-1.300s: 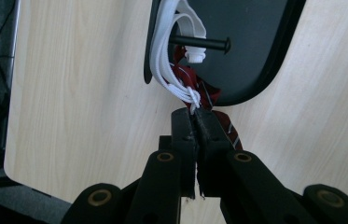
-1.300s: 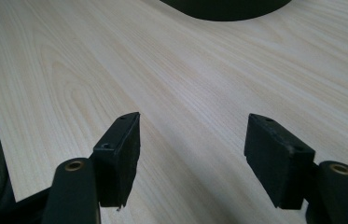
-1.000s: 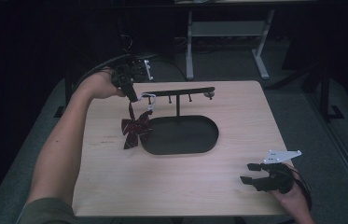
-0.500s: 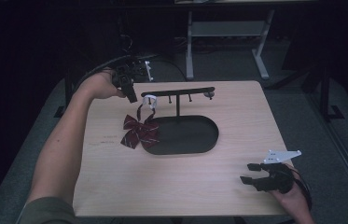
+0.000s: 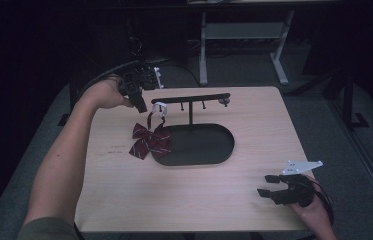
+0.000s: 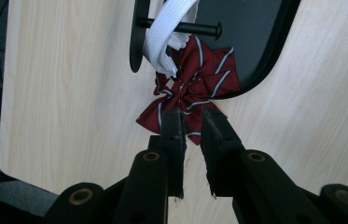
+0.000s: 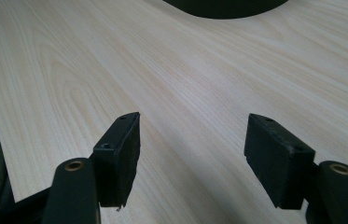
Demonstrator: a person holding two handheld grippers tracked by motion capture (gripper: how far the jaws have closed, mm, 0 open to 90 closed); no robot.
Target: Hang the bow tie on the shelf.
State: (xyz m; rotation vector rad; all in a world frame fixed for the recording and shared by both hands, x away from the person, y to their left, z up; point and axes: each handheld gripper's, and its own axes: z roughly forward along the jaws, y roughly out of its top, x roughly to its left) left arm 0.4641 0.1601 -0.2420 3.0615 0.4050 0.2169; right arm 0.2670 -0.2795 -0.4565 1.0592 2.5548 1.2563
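**Bow tie hung on the rack**

The left gripper is seen with its jaws just opened a little, nothing pinched between them. Just beyond them, at frame centre, the bow tie is hung by its white strap from a rack peg. The right gripper is held wide open over bare table, lower right in the high view.

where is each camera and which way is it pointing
High view: above the person's side, looking forward and down on the table; both forearms, left gripper, right gripper.
Left gripper view: rides the left gripper, looking along its slightly parted jaws at the bow tie, whose white strap hangs on the stand's peg.
Right gripper view: rides the right gripper, looking over bare tabletop, jaws wide apart.
Shared: the high and left gripper views both show the bow tie on the stand.
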